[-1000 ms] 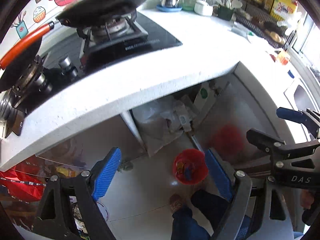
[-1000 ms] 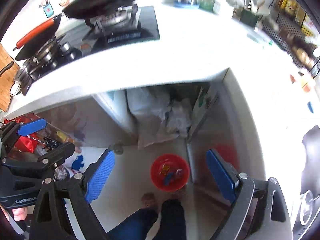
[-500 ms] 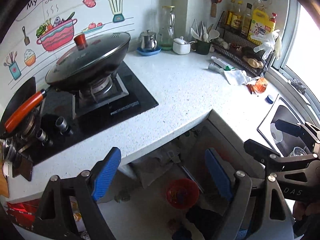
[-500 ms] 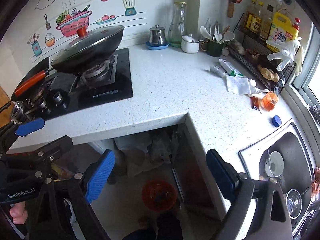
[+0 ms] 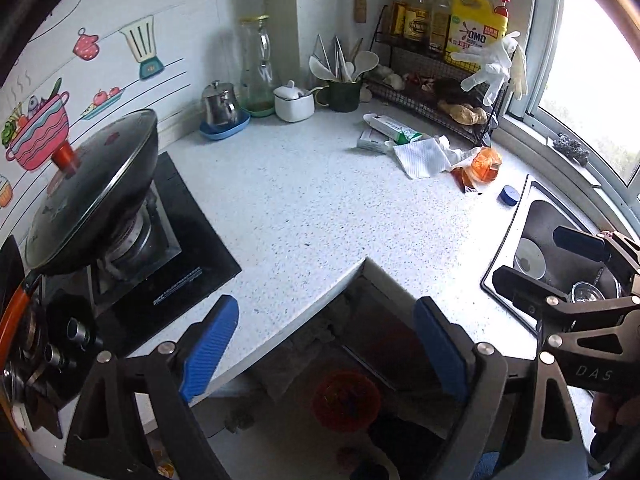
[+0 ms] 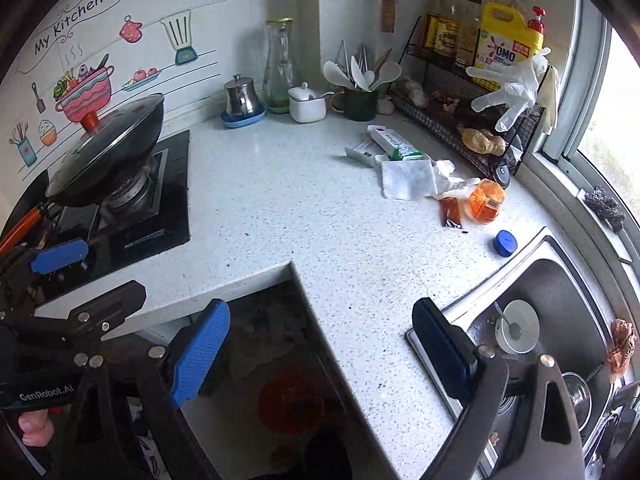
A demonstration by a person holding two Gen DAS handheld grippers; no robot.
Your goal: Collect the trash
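Trash lies on the white counter's right side: a white paper towel (image 5: 422, 157) (image 6: 408, 179), an orange wrapper (image 5: 485, 164) (image 6: 485, 202), a brown sachet (image 6: 450, 212), a blue cap (image 5: 509, 195) (image 6: 505, 243) and a white-green carton (image 5: 394, 128) (image 6: 394, 145). A red bin (image 5: 346, 400) (image 6: 290, 404) stands on the floor below the counter corner. My left gripper (image 5: 326, 354) is open and empty above the counter edge. My right gripper (image 6: 320, 354) is open and empty, nearer the sink.
A lidded wok (image 5: 96, 188) sits on the stove at left. A sink (image 6: 540, 320) with a bowl is at right. A kettle (image 6: 242, 96), a jug, a utensil cup and a wire rack (image 5: 432, 92) of bottles line the back wall.
Both grippers have tilted up from the floor and red bin to face the countertop. The trash on the counter's right side has come into view. Both stay open.
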